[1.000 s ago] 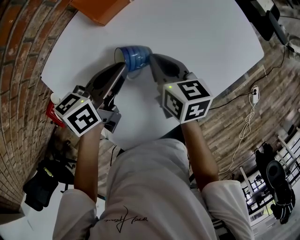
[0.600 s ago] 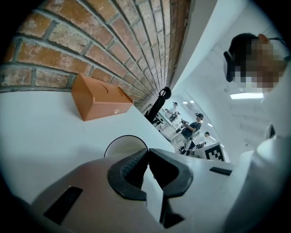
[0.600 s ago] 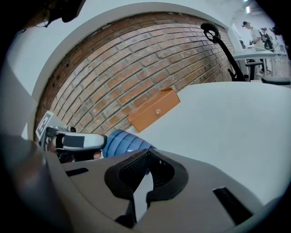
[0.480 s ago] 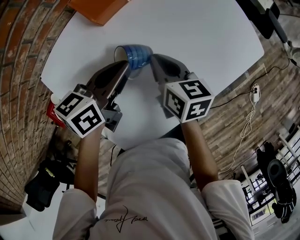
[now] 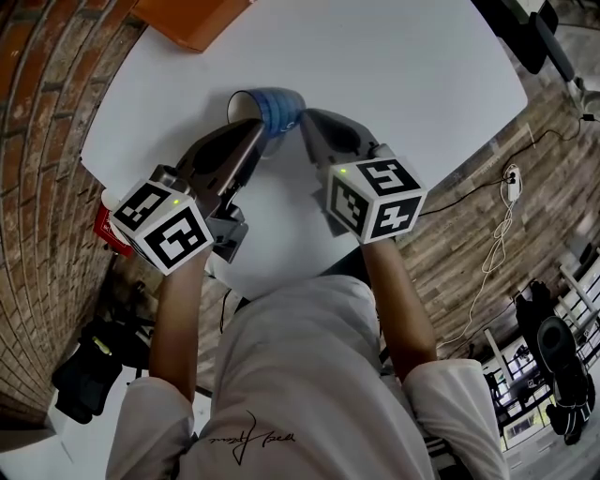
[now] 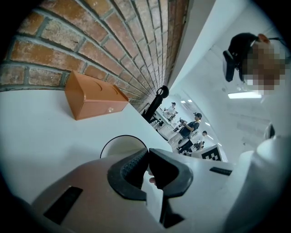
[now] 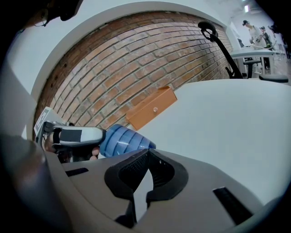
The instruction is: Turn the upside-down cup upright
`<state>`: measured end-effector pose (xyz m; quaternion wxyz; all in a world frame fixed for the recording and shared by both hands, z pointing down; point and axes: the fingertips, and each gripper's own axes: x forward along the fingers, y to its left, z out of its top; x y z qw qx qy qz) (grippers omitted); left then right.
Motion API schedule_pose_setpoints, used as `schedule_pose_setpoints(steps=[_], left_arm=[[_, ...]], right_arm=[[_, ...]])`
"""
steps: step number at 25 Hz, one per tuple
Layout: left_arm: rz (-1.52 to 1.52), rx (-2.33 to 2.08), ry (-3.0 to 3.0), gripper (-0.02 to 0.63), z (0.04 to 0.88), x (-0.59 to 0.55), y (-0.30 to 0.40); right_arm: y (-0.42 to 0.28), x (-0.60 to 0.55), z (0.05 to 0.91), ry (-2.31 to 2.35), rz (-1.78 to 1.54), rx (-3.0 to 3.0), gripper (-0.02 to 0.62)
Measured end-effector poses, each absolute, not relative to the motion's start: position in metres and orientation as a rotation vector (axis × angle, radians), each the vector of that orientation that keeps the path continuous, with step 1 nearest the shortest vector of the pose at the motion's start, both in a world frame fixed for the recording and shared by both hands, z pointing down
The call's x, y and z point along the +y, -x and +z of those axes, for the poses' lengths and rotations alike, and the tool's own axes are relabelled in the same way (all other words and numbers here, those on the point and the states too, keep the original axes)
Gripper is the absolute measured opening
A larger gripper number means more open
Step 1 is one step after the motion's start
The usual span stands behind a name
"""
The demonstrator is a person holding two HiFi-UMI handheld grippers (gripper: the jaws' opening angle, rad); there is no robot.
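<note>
The blue cup (image 5: 275, 108) lies tipped on its side over the white table (image 5: 403, 84), on the person's side of the orange box (image 5: 192, 14) that sits at the table's far edge by the brick wall (image 7: 113, 68). The cup's white mouth faces left and its ribbed base points right, well apart from the box. The left gripper (image 5: 251, 133) is nearer the person than the box and is clenched on the cup's rim. In its own view the jaw tips meet just where the dark rim line ends, with the box beyond and to the left. The right gripper (image 5: 305, 124) is also on the near side of the box, just beside the cup's base. Its jaws are pressed together at the tips with nothing between them, and bare table shows through the gap.
</note>
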<state>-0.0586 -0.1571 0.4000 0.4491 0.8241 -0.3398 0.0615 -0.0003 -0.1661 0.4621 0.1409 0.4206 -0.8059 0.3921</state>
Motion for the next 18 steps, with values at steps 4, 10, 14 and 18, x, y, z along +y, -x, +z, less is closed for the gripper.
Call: schedule_pose_setpoints(steps=[4, 10, 14, 18], left_arm=[[0.145, -0.828, -2.036, 0.011, 0.3991, -0.1573, 0.0563], [0.141, -0.814, -2.033, 0.012, 0.3990, -0.1598, 0.0521], [0.143, -0.809, -2.034, 0.012, 0.3990, -0.1595, 0.0507], [0.146, -0.809, -2.034, 0.012, 0.3982, -0.1593, 0.0505]], right_arm=[[-0.0001, -0.1659, 0.4628, -1.213, 1.138, -2.325, 0.020], [-0.0018, -0.1668, 0.4650, -1.211, 1.147, -2.321, 0.020], [-0.0028, -0.1664, 0.4652, -1.210, 1.150, -2.322, 0.020], [-0.0025, -0.1661, 0.4649, -1.211, 1.154, -2.322, 0.020]])
